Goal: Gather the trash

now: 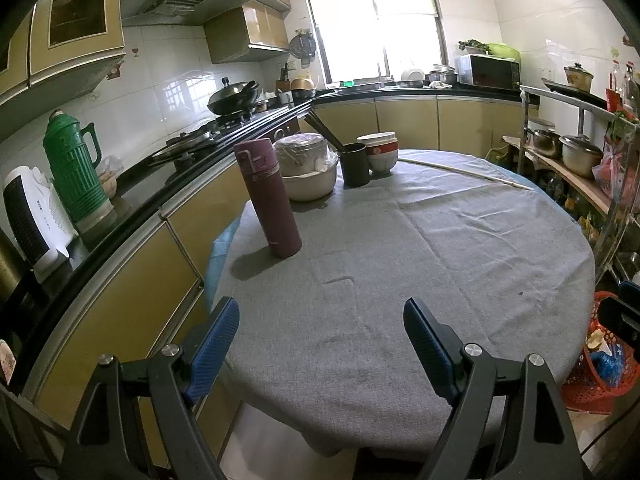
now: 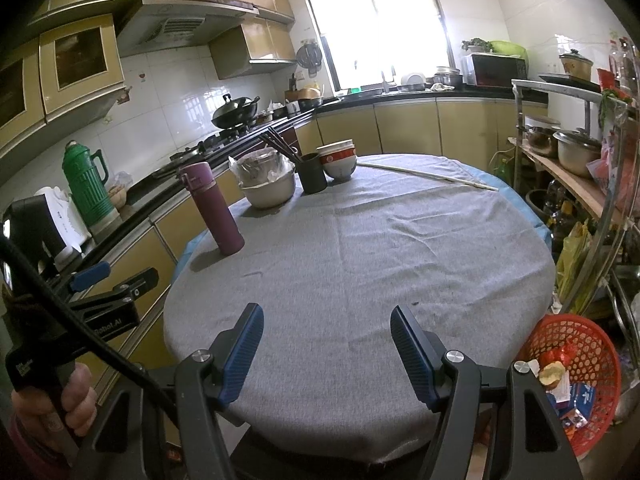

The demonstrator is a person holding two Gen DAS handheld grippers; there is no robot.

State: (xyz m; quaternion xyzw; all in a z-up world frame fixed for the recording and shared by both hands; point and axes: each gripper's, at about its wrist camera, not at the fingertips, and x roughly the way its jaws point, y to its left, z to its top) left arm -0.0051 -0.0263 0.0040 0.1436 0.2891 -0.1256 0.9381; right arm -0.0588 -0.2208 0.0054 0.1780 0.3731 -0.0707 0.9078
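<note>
both claws sit over the near edge of the round bench, grey cloth on top. left claw: jaws apart, nothing between them. right claw: jaws apart, empty too. red basket stands on the floor just right of the bench, holding trash: wrappers and a bitten piece of food. maroon flask upright at the bench's left side; bowls and dark cup grouped at the far edge. person's hand grips the left handle.
</note>
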